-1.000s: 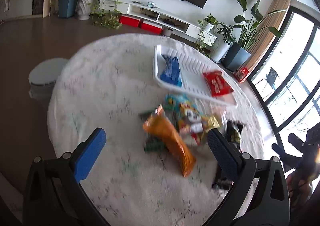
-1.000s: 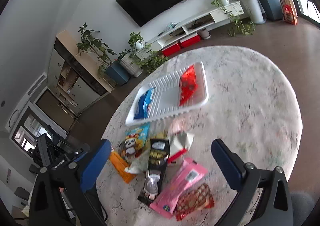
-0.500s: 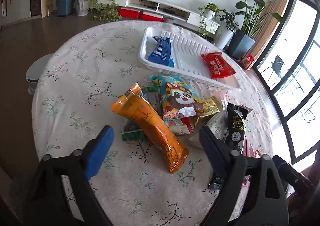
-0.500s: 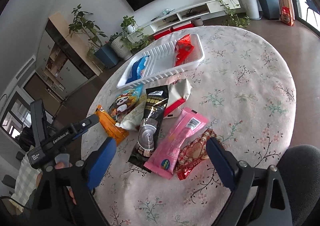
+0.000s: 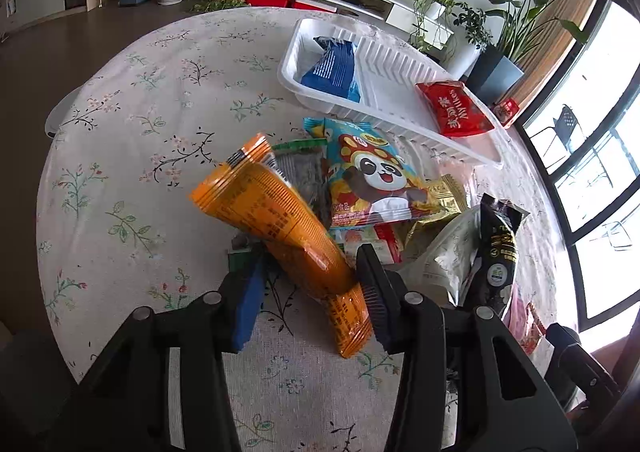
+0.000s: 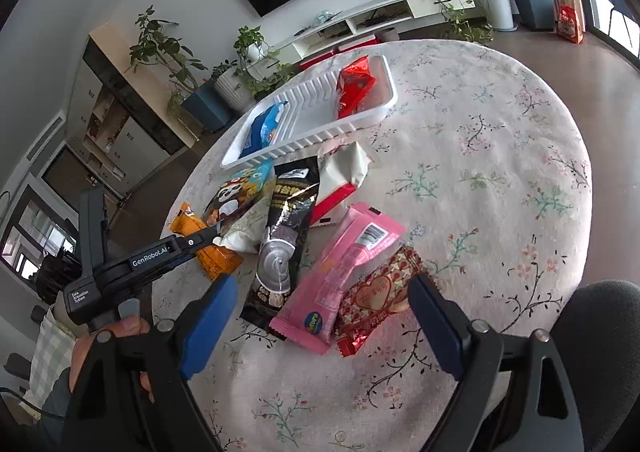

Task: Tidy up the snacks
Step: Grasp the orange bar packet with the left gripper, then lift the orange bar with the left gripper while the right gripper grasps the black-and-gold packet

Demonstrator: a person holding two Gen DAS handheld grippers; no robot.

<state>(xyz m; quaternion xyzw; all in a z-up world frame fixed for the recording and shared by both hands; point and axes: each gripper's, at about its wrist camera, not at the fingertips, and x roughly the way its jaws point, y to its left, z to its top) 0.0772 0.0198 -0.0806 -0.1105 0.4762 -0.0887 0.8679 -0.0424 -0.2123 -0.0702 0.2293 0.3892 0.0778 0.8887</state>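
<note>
An orange snack packet (image 5: 288,228) lies tilted on the pile of snacks. My left gripper (image 5: 310,264) straddles its lower half with its jaws closing; the right pad (image 5: 372,292) touches the packet and a slit remains at the left pad. My right gripper (image 6: 322,284) hovers over the near ends of a pink packet (image 6: 344,268) and a red heart packet (image 6: 380,292), jaws wide and closing slightly, touching neither. A white ribbed tray (image 5: 392,52) behind the pile holds a blue packet (image 5: 332,68) and a red packet (image 5: 456,108).
The pile also has a panda packet (image 5: 372,176), a black packet (image 5: 500,244), a cream packet (image 5: 444,256) and a green one (image 5: 300,168). The round floral table (image 6: 500,156) has bare cloth to the right. A hand (image 6: 120,328) holds the left gripper.
The left gripper came down and forward onto the orange packet and its jaws narrowed around it. The right gripper sank toward the pink and red heart packets, narrowing a little.
</note>
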